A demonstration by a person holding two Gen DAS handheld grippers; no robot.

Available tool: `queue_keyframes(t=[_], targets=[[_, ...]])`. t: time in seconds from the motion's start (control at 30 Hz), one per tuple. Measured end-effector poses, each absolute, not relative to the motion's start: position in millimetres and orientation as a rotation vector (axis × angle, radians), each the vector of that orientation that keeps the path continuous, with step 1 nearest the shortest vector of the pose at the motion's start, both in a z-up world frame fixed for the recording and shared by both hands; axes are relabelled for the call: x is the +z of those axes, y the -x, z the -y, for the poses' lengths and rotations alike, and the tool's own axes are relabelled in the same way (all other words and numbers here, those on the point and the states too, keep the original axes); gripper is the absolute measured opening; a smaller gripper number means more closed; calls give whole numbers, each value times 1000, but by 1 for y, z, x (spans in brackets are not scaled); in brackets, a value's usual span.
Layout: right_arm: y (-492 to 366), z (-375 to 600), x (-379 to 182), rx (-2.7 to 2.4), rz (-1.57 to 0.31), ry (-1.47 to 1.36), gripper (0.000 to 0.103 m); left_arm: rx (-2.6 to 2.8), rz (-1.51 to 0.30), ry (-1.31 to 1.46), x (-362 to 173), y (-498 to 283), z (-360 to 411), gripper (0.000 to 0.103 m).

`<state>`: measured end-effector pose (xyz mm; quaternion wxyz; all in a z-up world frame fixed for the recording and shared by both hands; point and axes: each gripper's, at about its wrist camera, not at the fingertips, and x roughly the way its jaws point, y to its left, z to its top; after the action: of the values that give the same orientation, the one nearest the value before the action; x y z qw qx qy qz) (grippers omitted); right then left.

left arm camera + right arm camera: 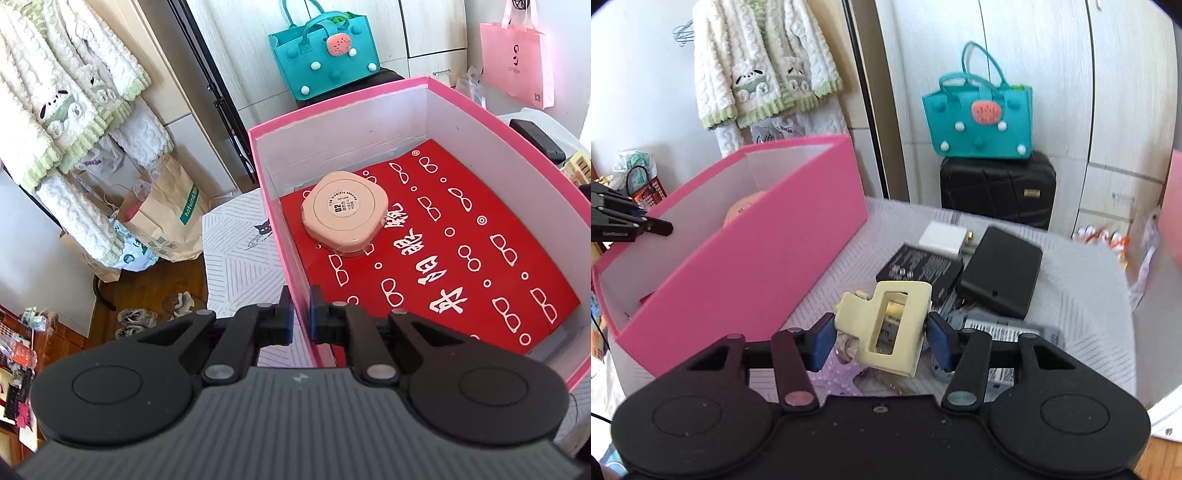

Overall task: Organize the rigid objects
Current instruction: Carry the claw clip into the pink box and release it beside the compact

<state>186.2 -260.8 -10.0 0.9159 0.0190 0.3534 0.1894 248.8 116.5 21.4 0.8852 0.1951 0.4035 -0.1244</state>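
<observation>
A pink box with white inner walls holds a red printed board and a peach compact case. My left gripper is shut on the box's near-left wall, one finger inside and one outside. In the right wrist view my right gripper is shut on a cream hair claw clip, held above the bed to the right of the pink box. The left gripper shows at the box's left rim.
On the patterned bedspread lie a black flat case, a black labelled box, a white adapter and a grey labelled item. A teal felt bag sits on a black suitcase. Paper bags stand on the floor.
</observation>
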Motion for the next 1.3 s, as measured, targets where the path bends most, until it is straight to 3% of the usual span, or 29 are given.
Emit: queue_keyframes(t=[0.47,0.83,1.0,1.2,1.3], targets=[[-214,186,75,676,-598,84,59,-258,-835,-379,25,-249,-119,7],[-304,81,44,687,-802,387,59,-267,-835,-368,23,-250,-118,7],[-346,68,22,596,-980,353,58,-274,-834,-363,23,-250,-119,8],[-362,60,9,573,-1052,326,58,-282,-834,-351,23,-250,-122,8],[-364,64,11,561,-1049,291,66,-282,-831,-353,23,-250,-122,8]])
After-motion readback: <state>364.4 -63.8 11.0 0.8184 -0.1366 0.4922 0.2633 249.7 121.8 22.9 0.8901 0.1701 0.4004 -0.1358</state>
